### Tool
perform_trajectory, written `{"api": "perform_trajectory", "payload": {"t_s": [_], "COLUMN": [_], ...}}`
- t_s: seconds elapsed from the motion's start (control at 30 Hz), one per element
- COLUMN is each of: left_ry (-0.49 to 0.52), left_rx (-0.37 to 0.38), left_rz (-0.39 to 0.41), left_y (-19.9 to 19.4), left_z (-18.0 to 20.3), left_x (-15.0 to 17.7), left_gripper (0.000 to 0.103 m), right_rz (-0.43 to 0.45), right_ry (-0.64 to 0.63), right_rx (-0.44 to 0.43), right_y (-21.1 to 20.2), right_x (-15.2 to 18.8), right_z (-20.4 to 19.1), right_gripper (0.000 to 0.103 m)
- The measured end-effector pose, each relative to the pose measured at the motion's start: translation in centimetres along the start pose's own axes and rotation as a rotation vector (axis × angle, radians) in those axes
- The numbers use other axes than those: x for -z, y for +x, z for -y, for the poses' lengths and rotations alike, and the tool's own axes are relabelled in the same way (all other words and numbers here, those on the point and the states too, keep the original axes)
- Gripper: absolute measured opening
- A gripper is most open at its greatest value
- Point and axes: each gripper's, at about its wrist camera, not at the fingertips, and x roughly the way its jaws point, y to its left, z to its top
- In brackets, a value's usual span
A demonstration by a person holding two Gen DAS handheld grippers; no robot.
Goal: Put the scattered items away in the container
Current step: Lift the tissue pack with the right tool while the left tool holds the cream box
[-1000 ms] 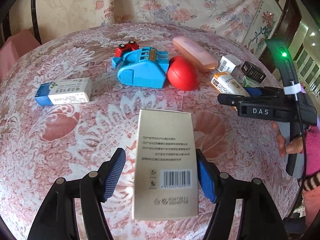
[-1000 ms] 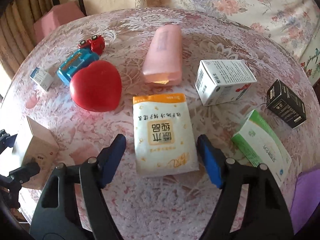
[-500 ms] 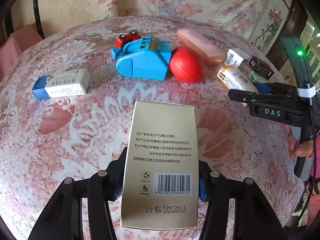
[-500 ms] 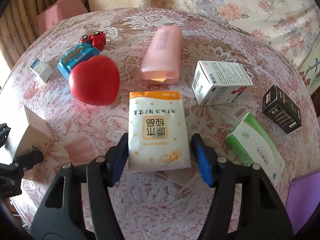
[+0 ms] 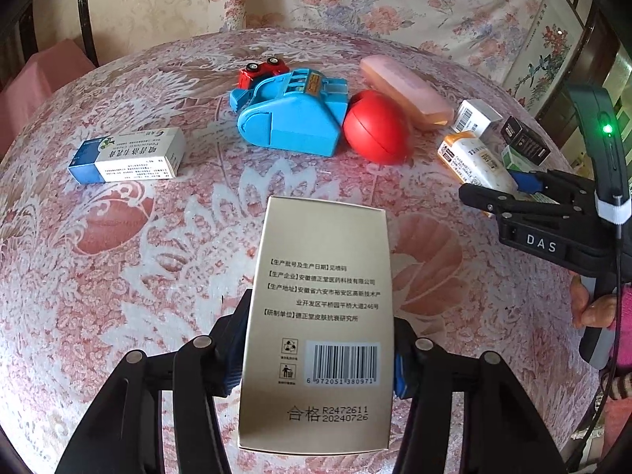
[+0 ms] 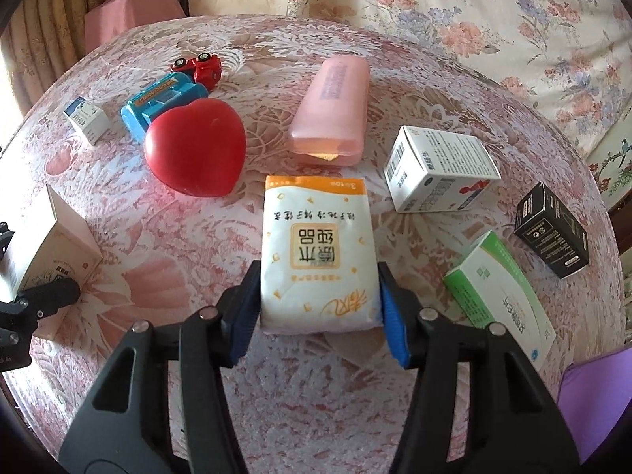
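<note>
We are holding the left claw (image 5: 318, 359) clamped on a tall beige carton (image 5: 320, 316), its blue pads pressing both long sides near the barcode end, and the carton is standing up between the fingers with its far end tilting away from us. The right claw (image 6: 318, 308) is closing on a white and orange packet (image 6: 318, 252); its jaws are drawing in, and both pads are already touching the packet's near edges. In our judgement the step in hand is securing both items before lifting. To do it well, we are advising a grip kept square across the sides, firm on the stiff carton and gentler on the packet, which looks soft and may buckle. No container is showing in either view, so we cannot tell where the load is going. Ahead of the left claw a blue toy (image 5: 292, 118) and a red heart (image 5: 375, 130) are lying close together; ahead of the right claw a pink case (image 6: 331, 110) is lying just beyond the packet, and to its right a white box (image 6: 438, 173) is lying close by.
</note>
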Motion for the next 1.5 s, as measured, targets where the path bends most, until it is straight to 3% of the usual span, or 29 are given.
{"api": "perform_trajectory", "payload": {"t_s": [0.3, 0.5, 0.73, 1.2, 1.5], "left_ry": [-0.042, -0.088, -0.081, -0.017, -0.055], "left_rx": [0.014, 0.069, 0.078, -0.043, -0.034], "left_rz": [0.020, 0.038, 0.046, 0.036, 0.024], "left_y": [-0.1, -0.3, -0.9, -1.7, -1.8], "left_z": [-0.3, -1.3, -1.1, 0.4, -0.5], "left_x": [0.3, 0.5, 1.1, 1.7, 2.1], "left_gripper": [0.054, 0.053, 0.053, 0.055, 0.056], "right_rz": [0.030, 0.048, 0.062, 0.052, 0.052], "right_ry": [-0.011, -0.008, 0.015, 0.014, -0.012], "right_rx": [-0.036, -0.050, -0.096, -0.163, -0.151], "right_y": [-0.2, -0.5, -1.1, -1.3, -1.6], "right_x": [0.4, 0.8, 1.4, 1.4, 1.0], "right_z": [0.4, 0.4, 0.6, 0.8, 0.5], "right_gripper": [0.057, 0.055, 0.055, 0.061, 0.061]}}
